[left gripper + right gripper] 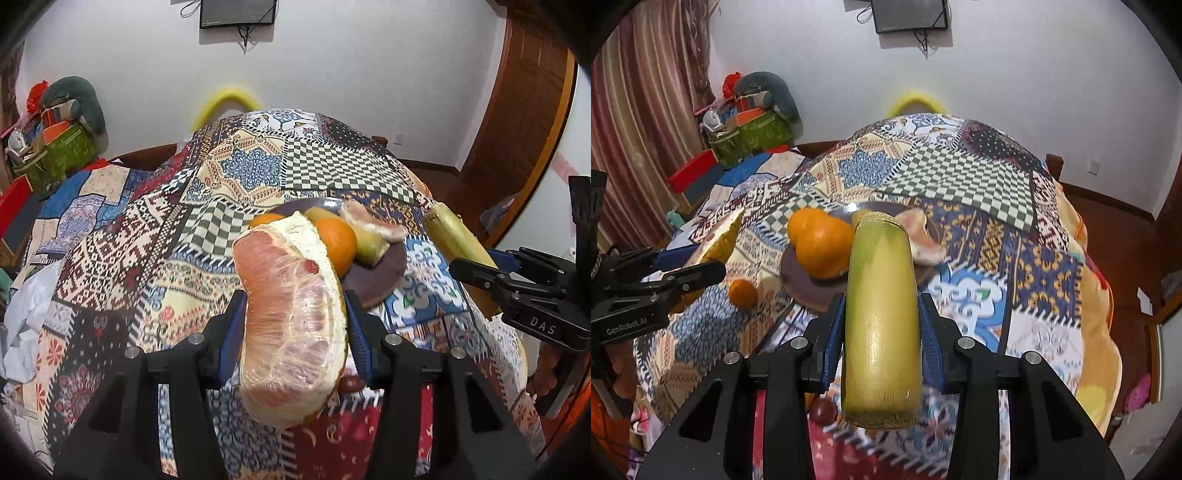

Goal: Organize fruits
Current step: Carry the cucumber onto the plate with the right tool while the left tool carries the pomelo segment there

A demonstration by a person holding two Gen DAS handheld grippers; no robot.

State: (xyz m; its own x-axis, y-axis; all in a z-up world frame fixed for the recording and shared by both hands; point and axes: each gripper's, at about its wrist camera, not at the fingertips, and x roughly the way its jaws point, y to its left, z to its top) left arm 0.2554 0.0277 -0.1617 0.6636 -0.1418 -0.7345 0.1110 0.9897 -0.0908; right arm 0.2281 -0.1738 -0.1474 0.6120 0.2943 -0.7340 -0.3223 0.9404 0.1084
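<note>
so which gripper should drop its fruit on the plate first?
Probably right. The right hand-held gripper holds its sugarcane piece lined up with the plate, tip over the rim. The left hand-held gripper with the pomelo wedge sits off toward the oranges side.

Both wrist cameras are looking forward and down, hovering close above the patchwork cloth (122, 236). They are sharing the dark plate (380, 275) and the wall screen (910, 14).
</note>
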